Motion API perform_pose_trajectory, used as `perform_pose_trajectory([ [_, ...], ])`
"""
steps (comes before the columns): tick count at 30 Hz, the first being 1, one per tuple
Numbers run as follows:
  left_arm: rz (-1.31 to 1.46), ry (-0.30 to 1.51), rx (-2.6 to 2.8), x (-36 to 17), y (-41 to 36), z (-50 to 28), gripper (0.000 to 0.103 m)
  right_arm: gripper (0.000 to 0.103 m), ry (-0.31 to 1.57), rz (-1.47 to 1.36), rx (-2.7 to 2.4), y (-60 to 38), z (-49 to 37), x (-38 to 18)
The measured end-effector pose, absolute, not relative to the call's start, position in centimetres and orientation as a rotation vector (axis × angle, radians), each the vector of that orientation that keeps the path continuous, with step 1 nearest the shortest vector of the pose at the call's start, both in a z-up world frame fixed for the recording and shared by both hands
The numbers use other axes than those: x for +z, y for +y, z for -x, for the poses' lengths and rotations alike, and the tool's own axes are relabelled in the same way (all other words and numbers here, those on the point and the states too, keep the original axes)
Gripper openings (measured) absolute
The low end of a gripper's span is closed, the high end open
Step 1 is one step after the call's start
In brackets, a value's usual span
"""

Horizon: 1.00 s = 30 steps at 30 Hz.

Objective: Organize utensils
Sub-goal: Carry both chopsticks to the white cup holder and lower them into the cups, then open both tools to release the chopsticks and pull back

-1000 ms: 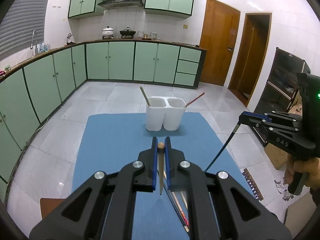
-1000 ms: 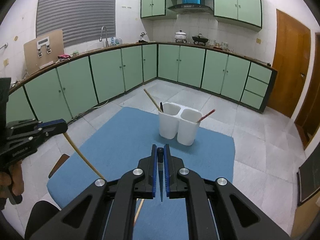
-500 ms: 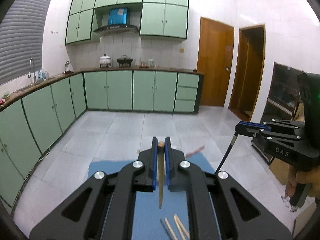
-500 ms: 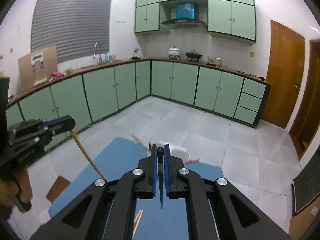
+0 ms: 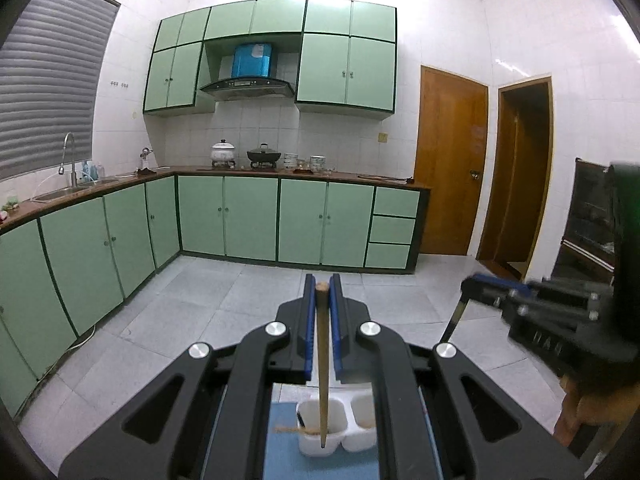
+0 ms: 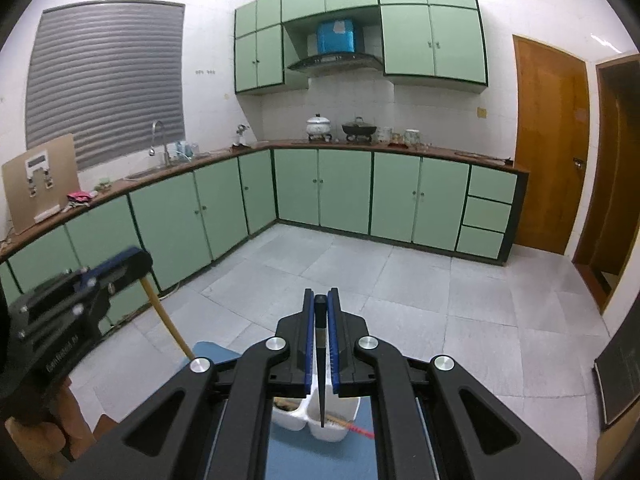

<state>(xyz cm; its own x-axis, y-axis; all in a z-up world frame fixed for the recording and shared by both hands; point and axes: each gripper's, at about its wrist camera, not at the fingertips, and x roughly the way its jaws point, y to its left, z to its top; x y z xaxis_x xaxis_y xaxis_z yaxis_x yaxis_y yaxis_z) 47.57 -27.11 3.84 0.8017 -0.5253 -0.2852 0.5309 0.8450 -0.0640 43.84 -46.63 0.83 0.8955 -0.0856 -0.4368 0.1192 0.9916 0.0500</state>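
Left gripper (image 5: 322, 288) is clamped on a wooden chopstick (image 5: 322, 360), blue pads tight on both sides. Stick hangs point-down, w/ its tip showing in front of the left compartment of the white holder (image 5: 320, 438); can't tell if the tip is inside or just above.

Right gripper (image 6: 319, 300) is clamped on a dark chopstick (image 6: 321, 368), also point-down, tip over the holder's right compartment in that view. Whether it's actually in the cup, can't tell.

Holder is a two-cup white tub sitting on the blue tabletop (image 5: 284, 452), mostly hidden behind the gripper bodies. Left cup has a brown utensil lying across its rim. Right cup has a red-tipped chopstick (image 6: 354, 428) poking out over its right edge, seen from the right wrist.

Each gripper shows in the other's view: right one at the far right of the left view w/ its dark stick hanging down, left one at the left edge of the right view w/ the wooden stick angling down toward the tabletop. Green cabinets (image 5: 248, 220) and grey tile floor beyond.
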Motion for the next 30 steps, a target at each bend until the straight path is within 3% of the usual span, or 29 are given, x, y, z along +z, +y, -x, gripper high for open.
perform_pose_trajectory([
  [11, -0.076, 0.389, -0.574, -4.5, -30.6, -52.6, 0.006, 0.007, 0.547, -0.141, -0.100, -50.2, -48.6, -7.8],
  [13, -0.077, 0.414, -0.577, -5.7, -30.0, -52.2, 0.008, 0.018, 0.550, -0.149, -0.094, -50.2, -48.2, -8.3],
  [14, -0.073, 0.417, -0.578, -6.0, -29.5, -51.7, 0.010, 0.029, 0.539, -0.139, -0.103, -50.0, -47.6, -8.2],
  [15, -0.073, 0.417, -0.579, -5.9, -29.0, -51.2, 0.017, 0.031, 0.533, -0.131, -0.103, -49.9, -47.3, -8.0],
  [16, -0.075, 0.413, -0.580, -5.7, -28.6, -50.8, 0.023, 0.031, 0.524, -0.129, -0.101, -49.8, -46.7, -7.6],
  [20, -0.107, 0.357, -0.585, -3.5, -26.2, -47.4, 0.030, 0.031, 0.466, -0.134, -0.104, -49.8, -43.0, -5.3],
  [22, -0.118, 0.324, -0.583, -2.2, -24.4, -45.1, 0.039, 0.031, 0.435, -0.150, -0.097, -49.8, -40.6, -4.3],
  [30, -0.153, 0.304, -0.585, -3.5, -17.0, -33.7, 0.050, 0.033, 0.372, -0.102, -0.069, -46.7, -27.6, -5.9],
])
